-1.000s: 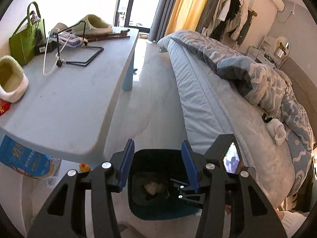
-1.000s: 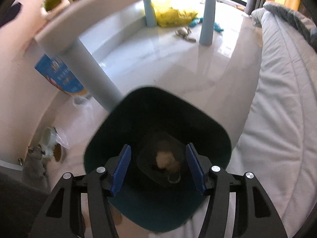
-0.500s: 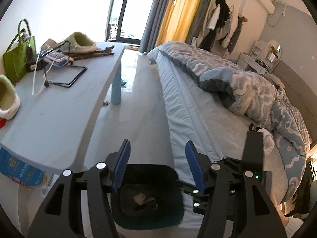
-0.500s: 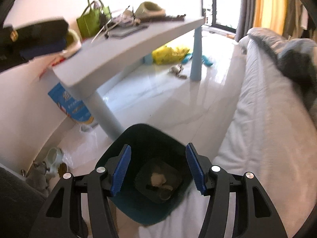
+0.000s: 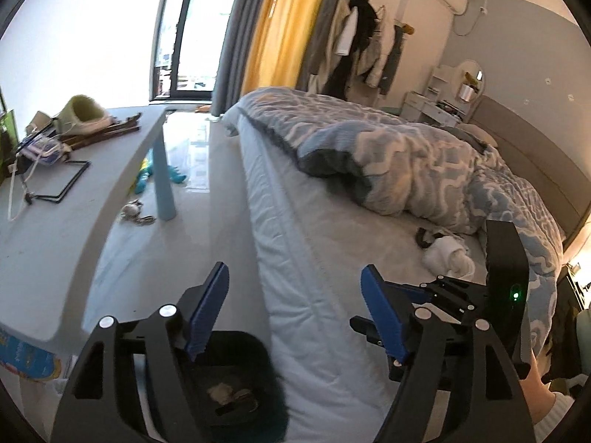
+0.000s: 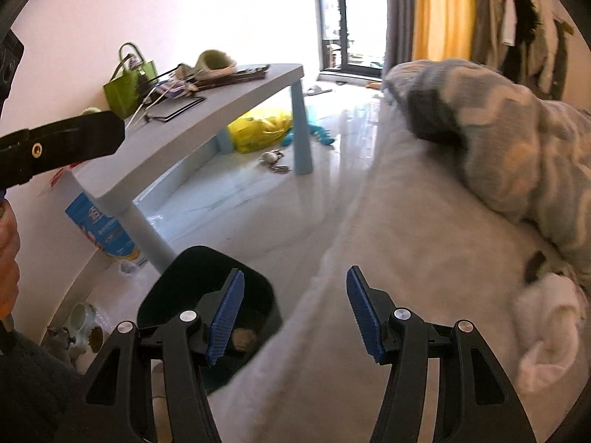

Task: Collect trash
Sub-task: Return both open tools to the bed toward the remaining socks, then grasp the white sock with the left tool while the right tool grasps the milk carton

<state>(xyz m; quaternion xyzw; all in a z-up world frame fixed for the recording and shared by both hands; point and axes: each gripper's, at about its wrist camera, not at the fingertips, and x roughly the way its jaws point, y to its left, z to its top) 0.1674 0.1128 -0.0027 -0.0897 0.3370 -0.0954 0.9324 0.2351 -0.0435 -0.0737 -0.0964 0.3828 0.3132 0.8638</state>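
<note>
Beside quilted bed (image 5: 295, 258), dark squarish bin (image 6: 177, 280).

Dark teal bin (image 6: 168, 280); pale grey table (image 6: 207, 125); blue-and-white wave-patterned duvet (image 5: 406, 155); yellow curtain (image 5: 284, 29); green bag (image 6: 127, 86)

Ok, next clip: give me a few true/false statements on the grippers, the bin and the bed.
1. Both grippers are open and hold nothing. True: left gripper, right gripper.
2. The bin is empty. False: some crumpled scraps lie at its bottom.
3. The bin stands on the floor between the table and the bed. True.
4. The white wad lies on the table. False: it lies on the bed, beside the blanket.
5. The yellow bag sits on the bed. False: it is on the floor under the table.
</note>
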